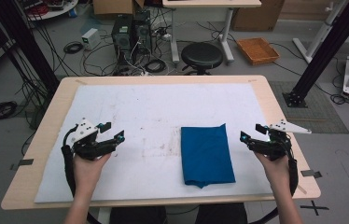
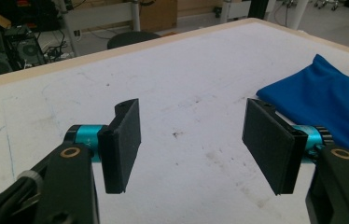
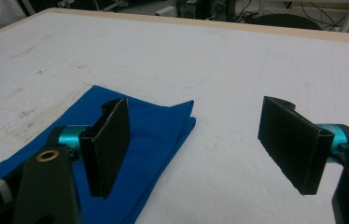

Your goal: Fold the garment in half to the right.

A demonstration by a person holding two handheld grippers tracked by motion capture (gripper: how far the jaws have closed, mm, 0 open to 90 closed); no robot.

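blue cloth [image 1: 207, 155] lies folded toward the table's [image 1: 46, 140] right edge; left gripper [image 1: 113, 133] and right gripper [image 1: 252, 133] both gape wide, empty.

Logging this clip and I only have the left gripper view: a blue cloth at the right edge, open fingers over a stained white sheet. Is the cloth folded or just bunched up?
Observer: Folded. From the high view the blue cloth is a neat rectangle lying flat on the white sheet.
Operator: Where is the other gripper?
Observer: The right gripper is beside the cloth's right edge, its fingers spread and holding nothing.
Operator: Which gripper is nearer the cloth?
Observer: The right one. The left gripper sits well off to the cloth's left, with bare stained sheet between.
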